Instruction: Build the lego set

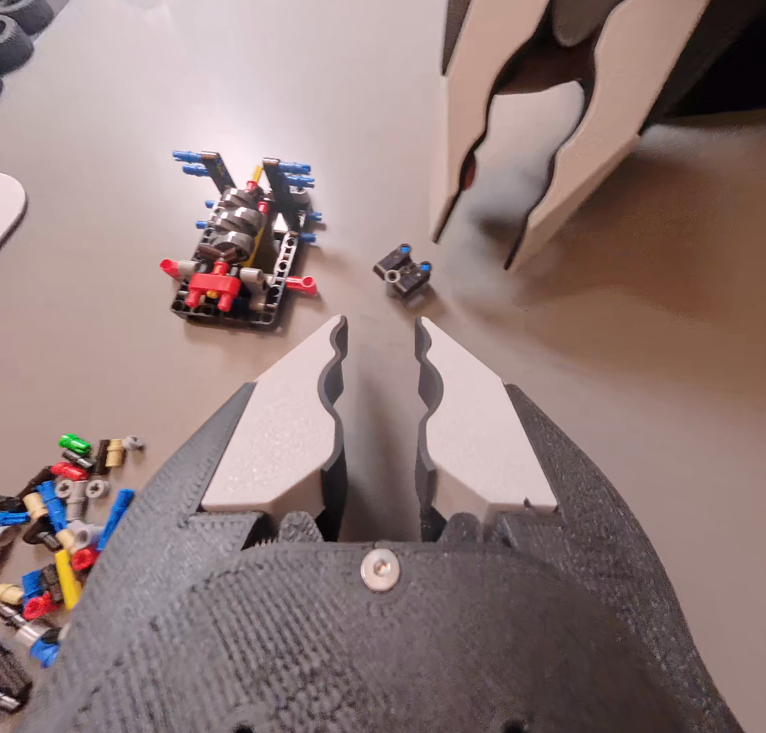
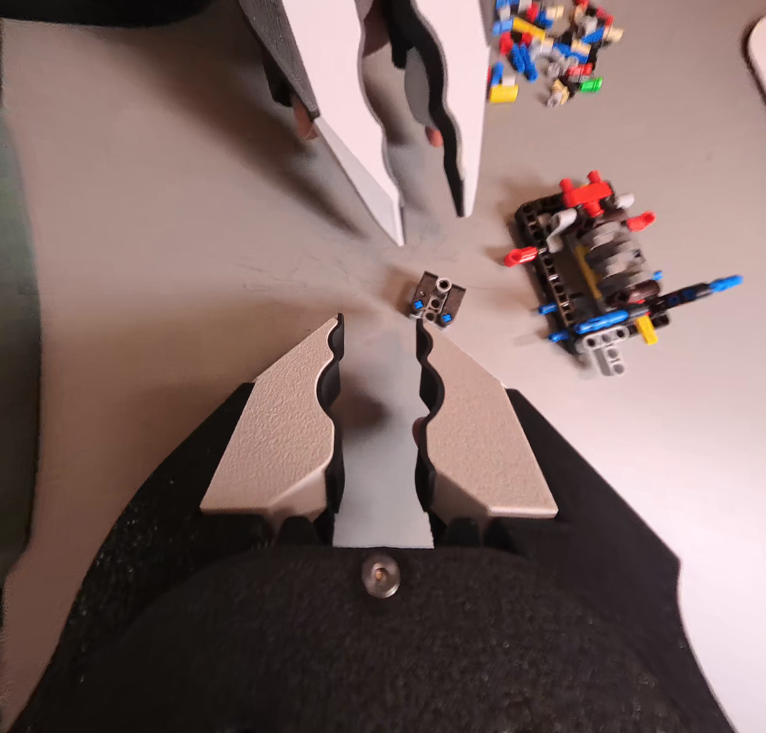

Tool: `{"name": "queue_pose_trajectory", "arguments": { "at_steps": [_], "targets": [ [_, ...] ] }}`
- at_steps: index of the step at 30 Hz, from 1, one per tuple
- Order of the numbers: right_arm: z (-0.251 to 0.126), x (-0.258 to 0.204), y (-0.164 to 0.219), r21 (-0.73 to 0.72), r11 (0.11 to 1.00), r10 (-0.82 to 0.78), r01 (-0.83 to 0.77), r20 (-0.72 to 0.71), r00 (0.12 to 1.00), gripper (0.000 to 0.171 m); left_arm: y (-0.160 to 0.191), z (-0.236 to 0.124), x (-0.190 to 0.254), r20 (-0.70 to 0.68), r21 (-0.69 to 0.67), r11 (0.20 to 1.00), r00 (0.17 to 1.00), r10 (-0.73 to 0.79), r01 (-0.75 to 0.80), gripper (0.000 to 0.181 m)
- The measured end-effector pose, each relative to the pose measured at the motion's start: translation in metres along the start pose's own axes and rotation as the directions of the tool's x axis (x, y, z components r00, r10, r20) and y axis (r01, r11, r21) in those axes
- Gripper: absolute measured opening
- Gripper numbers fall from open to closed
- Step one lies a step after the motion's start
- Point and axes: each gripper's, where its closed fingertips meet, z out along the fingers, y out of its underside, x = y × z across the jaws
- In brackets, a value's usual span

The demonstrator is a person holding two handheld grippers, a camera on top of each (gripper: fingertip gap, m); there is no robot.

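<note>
hovering over the grey table [image 1: 290, 70], the left gripper [image 1: 381, 323] and the right gripper [image 2: 379, 323] both stand released, fingers parted around bare tabletop and grasping nothing. the task's things lie between and beside them: a small black sub-assembly [image 1: 403, 275] with blue pins and a grey connector sits just ahead of the left gripper's tips, and in the right wrist view it lies just beyond the right fingertip; the larger chassis build [image 1: 244, 244], with its grey drums, red parts and blue pins, rests apart from it to the side; a pile of loose pieces [image 1: 54, 526] lies farther off. the step in hand looks like picking up the small sub-assembly to join it to the chassis. to do it well, i would line the fingers up across its flat black sides, not the protruding blue pins, come in low, and clench only once it is centred in the gap. the free gripper should probably steady the chassis by its black frame, clear of the pins, so the parts can press together squarely.
</note>
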Motion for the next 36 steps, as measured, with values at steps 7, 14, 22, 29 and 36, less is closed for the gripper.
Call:
{"name": "queue_pose_trajectory", "arguments": {
  "at_steps": [7,14,22,29,36],
  "targets": [
    [0.009,0.02,0.003,0.001,0.995,-0.097,0.097,0.031,0.995,0.044,0.0,0.007,0.017,-0.066,-0.013,0.998,0.996,-0.056,0.056,0.034],
    [0.017,0.002,0.001,-0.052,0.999,-0.006,0.004,-0.024,1.0,0.025,0.007,0.006,0.009,-0.033,-0.034,0.998,0.998,-0.047,0.046,0.03],
    [-0.013,0.017,-0.021,0.223,0.972,-0.065,0.071,-0.034,0.997,0.032,0.001,0.011,0.022,-0.079,-0.03,0.999,0.996,-0.047,0.045,0.039],
    [-0.068,0.093,-0.086,0.578,0.812,0.145,0.077,-0.329,0.933,0.03,-0.004,0.026,0.01,0.007,-0.05,0.997,0.999,0.053,-0.052,0.024],
    [-0.145,0.225,-0.185,0.638,0.736,0.281,0.228,-0.593,0.755,0.014,-0.069,-0.051,-0.043,0.24,0.443,0.896,0.965,-0.106,-0.011,0.043]
  ]
}}
